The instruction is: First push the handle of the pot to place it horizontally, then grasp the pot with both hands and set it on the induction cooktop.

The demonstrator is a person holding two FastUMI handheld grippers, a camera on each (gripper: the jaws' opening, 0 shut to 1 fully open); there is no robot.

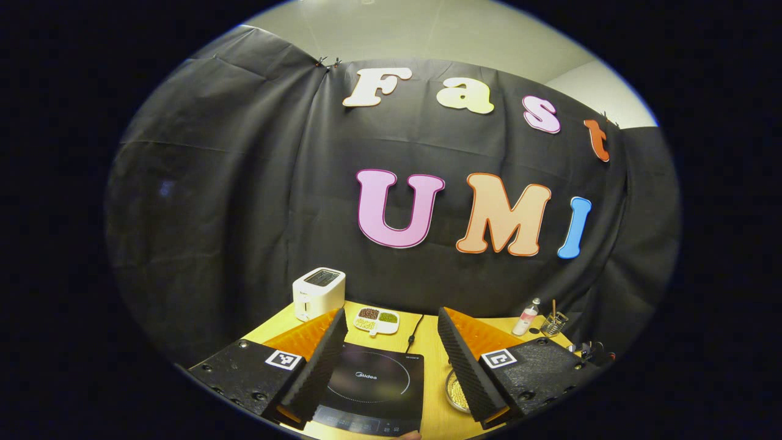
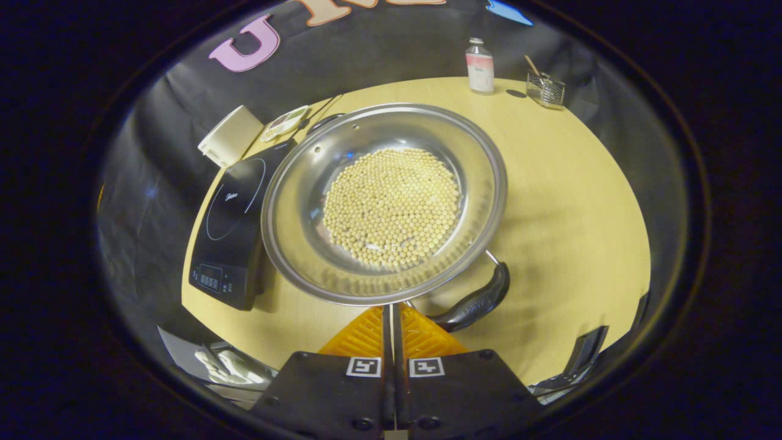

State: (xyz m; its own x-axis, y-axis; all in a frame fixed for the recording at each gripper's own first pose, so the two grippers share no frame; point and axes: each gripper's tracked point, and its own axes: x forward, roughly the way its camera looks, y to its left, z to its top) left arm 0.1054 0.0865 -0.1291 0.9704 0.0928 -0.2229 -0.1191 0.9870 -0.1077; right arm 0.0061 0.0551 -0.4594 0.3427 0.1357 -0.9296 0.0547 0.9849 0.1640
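on the table — one pot, one cooktop; right hand-held gripper clenched, left hand-held gripper released.

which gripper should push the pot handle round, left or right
Probably the right gripper: shut, it sits beside the pot's handle. The left gripper hangs open over the cooktop.

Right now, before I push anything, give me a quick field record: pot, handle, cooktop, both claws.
pot: steel pot full of pale beans, on the table, right beside the cooktop
handle: black handle on the near rim, angled off to the right claw's right
cooktop: black cooktop, nothing on it
left claw: open, above the cooktop
right claw: shut, tips at the pot's near rim, grasping nothing
far side: toaster, snack dish, bottle
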